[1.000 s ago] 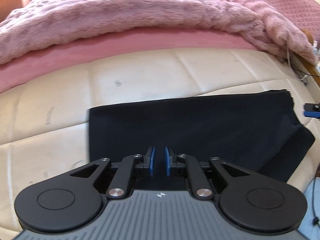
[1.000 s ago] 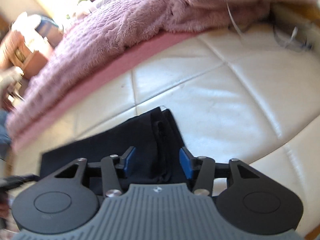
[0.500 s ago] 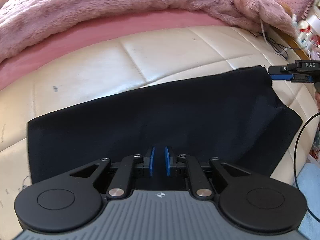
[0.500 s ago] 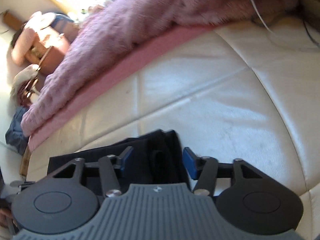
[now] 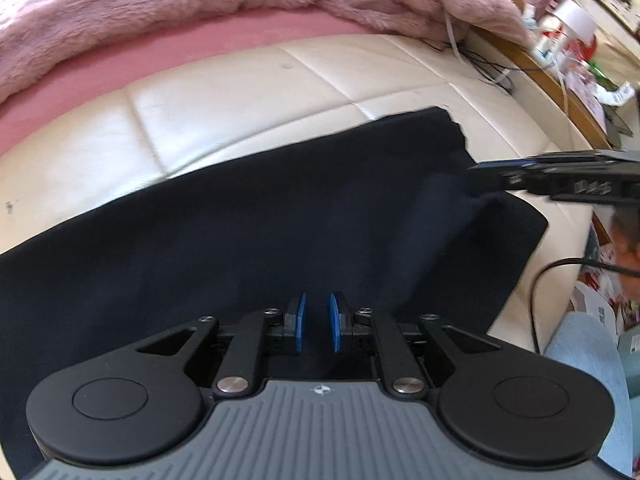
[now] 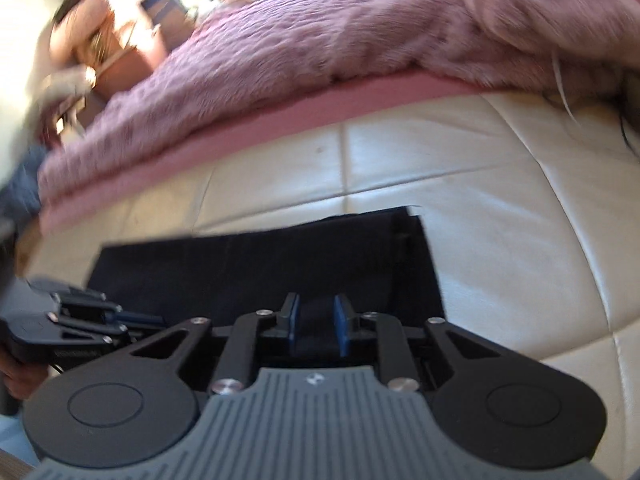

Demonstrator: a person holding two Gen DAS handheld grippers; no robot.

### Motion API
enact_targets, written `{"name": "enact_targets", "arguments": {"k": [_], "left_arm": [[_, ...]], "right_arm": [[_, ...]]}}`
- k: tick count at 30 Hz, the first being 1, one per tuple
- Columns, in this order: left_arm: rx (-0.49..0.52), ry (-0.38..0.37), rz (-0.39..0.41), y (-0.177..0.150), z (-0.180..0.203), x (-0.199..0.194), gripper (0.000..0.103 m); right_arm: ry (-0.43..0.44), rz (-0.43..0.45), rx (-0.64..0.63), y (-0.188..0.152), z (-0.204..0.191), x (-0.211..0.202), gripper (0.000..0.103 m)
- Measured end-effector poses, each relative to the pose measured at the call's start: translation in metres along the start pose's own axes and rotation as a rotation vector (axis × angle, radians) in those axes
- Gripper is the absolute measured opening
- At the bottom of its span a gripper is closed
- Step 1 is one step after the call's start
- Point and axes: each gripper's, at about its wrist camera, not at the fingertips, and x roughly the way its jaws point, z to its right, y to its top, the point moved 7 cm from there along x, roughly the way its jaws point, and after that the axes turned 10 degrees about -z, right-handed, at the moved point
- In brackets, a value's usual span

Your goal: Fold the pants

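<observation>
Pants lay as a flat, partly folded band; right gripper fingers were closing on the 6 o'clock hem; left gripper fingers stood nearly together, grip untellable; further folds remained.

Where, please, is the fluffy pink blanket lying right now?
In both wrist views, the fluffy pink blanket lies heaped across the top, beyond the cream quilted surface and the black folded pants.

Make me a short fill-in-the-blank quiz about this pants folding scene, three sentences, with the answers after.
1. The pants lying on the cream mattress are ____ in colour.
2. The fluffy blanket heaped behind the mattress is ____.
3. The fabric pinched between the closing jaws of the right gripper belongs to the ____.

Answers: black; pink; pants
</observation>
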Motion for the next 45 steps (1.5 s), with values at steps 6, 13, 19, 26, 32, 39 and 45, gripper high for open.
{"name": "enact_targets", "arguments": {"k": [6,13,19,26,32,39,45], "left_arm": [[-0.006,0.005,-0.008,-0.002,0.003,0.006,0.014],[-0.047,0.006,0.024,0.001,-0.004,-0.003,0.014],[-0.118,0.040,0.042,0.004,-0.027,-0.008,0.014],[-0.107,0.063,0.030,0.004,-0.032,-0.003,0.014],[-0.114,0.055,0.027,0.005,-0.034,-0.001,0.014],[-0.122,0.049,0.032,0.003,-0.035,0.000,0.014],[-0.124,0.045,0.027,0.003,-0.036,-0.001,0.014]], "right_arm": [[-0.111,-0.117,-0.081,-0.028,-0.002,0.025,0.000],[-0.048,-0.054,-0.037,-0.029,0.017,-0.007,0.016],[0.071,0.017,0.029,0.009,0.058,-0.010,0.049],[0.113,-0.006,-0.014,0.043,0.085,0.030,0.064],[0.116,-0.099,-0.027,0.045,0.089,0.056,0.061],[0.259,-0.219,0.065,0.034,0.101,0.053,0.056],[0.467,-0.282,0.230,0.021,0.114,0.056,0.033]]}}
